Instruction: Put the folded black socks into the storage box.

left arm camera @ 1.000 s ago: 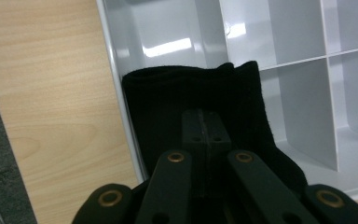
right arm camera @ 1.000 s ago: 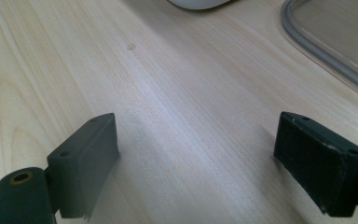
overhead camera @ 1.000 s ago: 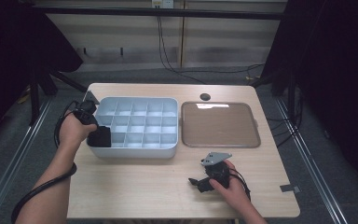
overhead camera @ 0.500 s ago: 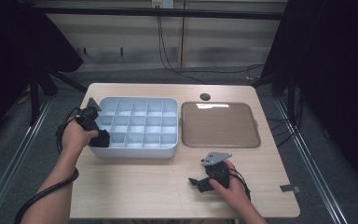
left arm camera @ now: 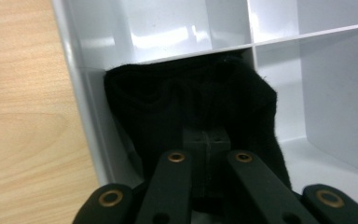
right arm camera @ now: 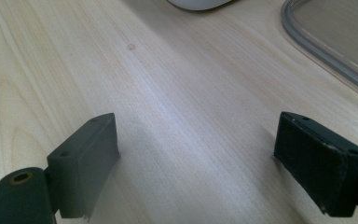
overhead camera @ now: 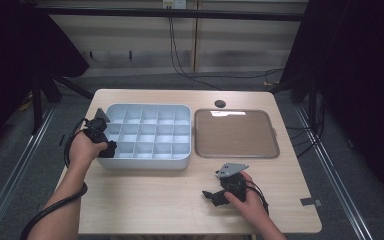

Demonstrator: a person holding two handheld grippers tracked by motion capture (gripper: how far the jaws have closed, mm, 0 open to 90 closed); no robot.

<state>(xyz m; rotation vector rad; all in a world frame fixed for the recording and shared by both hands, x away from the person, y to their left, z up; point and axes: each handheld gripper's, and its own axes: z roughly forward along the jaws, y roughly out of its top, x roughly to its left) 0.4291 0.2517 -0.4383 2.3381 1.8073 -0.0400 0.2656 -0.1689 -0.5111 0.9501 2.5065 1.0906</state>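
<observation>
Left gripper (left arm camera: 205, 154) fingers pinching black cloth (left arm camera: 191, 107) in unlabelled organiser (overhead camera: 147, 136); right gripper (right arm camera: 209, 158) fingers spread.

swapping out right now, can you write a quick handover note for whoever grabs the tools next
Left tool: shut on the black cloth, lowered into the near-left corner compartment of the white divided box.
Right tool: open, holding nothing, resting low over the bare wooden table at the near right.
Brown tray: right of the box, nothing in it.
Done: the cloth is down inside its compartment, bunched against the walls.
Left: open the left tool to release the cloth, lift clear. The other compartments in view look unfilled.
</observation>
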